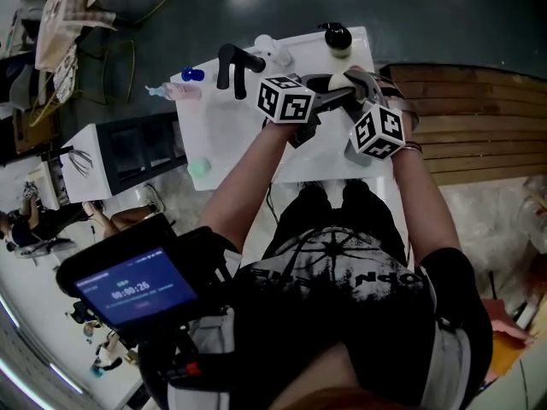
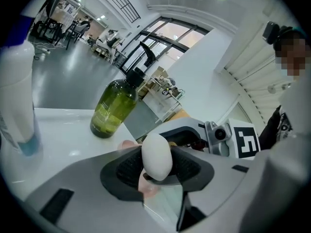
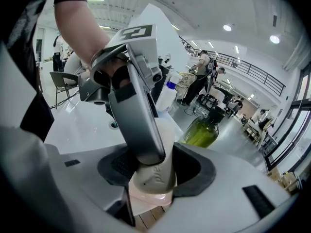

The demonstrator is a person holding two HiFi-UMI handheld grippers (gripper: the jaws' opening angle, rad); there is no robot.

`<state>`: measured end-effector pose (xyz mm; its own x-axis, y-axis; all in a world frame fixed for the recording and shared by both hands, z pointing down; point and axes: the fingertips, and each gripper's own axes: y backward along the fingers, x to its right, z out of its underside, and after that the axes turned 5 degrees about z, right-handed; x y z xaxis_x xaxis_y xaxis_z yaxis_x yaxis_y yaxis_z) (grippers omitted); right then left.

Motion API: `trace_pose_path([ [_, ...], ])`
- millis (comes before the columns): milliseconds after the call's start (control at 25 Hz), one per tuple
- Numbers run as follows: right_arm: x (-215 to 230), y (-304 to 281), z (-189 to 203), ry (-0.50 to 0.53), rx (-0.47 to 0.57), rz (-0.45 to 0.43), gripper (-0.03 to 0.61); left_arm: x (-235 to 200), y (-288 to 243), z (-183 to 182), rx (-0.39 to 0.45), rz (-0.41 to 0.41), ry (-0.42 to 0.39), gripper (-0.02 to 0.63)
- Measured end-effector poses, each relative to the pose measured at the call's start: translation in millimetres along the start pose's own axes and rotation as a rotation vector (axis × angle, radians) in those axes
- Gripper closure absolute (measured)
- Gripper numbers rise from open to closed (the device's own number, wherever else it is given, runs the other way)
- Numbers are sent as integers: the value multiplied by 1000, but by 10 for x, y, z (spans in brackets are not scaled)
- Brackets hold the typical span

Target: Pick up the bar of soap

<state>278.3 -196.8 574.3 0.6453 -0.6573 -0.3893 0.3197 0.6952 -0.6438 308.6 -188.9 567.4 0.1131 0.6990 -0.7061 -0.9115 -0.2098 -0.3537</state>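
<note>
**Bar of soap (image 2: 156,155) clamped by both grippers over the white counter (image 1: 231,135).**
The left gripper (image 2: 158,163) and the right gripper (image 3: 154,171) each have their pads closed on the soap. Advised: confirm one firm hold before the other releases, as the soap is likely slippery. The pump bottle (image 2: 114,108), at 10 o'clock of the soap, holds olive-green liquid and is nearly full.

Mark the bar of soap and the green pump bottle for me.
bar of soap (image 2: 156,155), left gripper view, middle of its white rounded face.
green pump bottle (image 2: 114,109), left gripper view, middle of its green body.
</note>
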Motion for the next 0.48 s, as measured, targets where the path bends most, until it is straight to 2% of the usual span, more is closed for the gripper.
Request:
trace_pose_path([
  [200,51,12,-79,28,19,8,365,20,51,-78,31,-8,-22,436],
  [480,-9,425,-340,83,42,57,365,485,228,-131,83,-2,-83,439],
])
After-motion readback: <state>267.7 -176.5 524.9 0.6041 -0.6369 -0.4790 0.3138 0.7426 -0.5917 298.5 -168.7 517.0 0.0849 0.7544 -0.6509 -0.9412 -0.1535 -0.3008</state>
